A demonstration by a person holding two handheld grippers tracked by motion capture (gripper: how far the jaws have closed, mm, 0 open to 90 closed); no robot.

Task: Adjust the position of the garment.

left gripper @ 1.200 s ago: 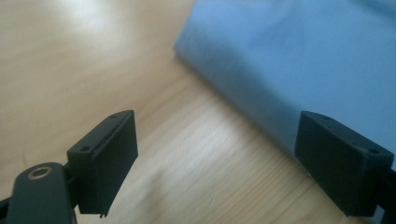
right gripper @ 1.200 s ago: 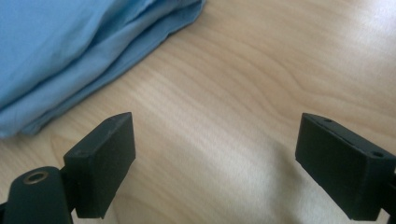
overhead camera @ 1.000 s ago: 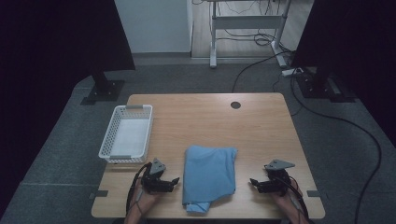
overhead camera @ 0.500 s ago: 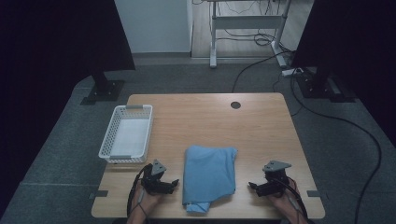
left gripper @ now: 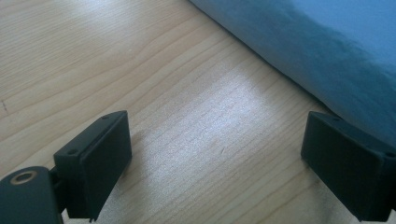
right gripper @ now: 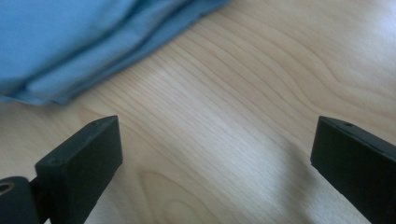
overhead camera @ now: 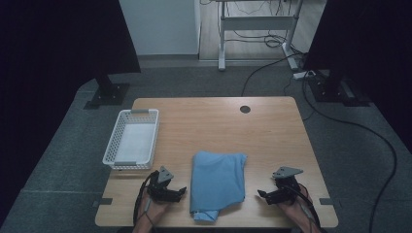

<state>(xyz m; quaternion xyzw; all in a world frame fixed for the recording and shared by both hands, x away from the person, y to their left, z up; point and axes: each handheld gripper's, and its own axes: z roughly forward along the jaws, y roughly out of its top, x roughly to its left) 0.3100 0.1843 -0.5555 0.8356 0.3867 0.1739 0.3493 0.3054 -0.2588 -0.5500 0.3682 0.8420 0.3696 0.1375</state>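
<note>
A folded light-blue cloth (overhead camera: 217, 180) lies on the wooden table (overhead camera: 218, 121) near its front edge. My left gripper (overhead camera: 182, 190) rests low over the table just left of the cloth, pointing at it. In the left gripper view the cloth (left gripper: 336, 46) lies beyond and to the right of the left gripper (left gripper: 219, 126). My right gripper (overhead camera: 260, 194) sits just right of the cloth, pointing at it. In the right gripper view the cloth's layered edge (right gripper: 70, 37) is at upper left of the right gripper (right gripper: 217, 130). Both pairs of jaws have just been opening, with only bare wood between them.
A white mesh basket (overhead camera: 131, 138) stands at the table's left edge, with nothing seen in it. A round cable hole (overhead camera: 245, 109) sits near the far edge. Dark stands and cables are on the floor behind the table.
Both hands stay beside the cloth where they were. The cloth has not moved.
</note>
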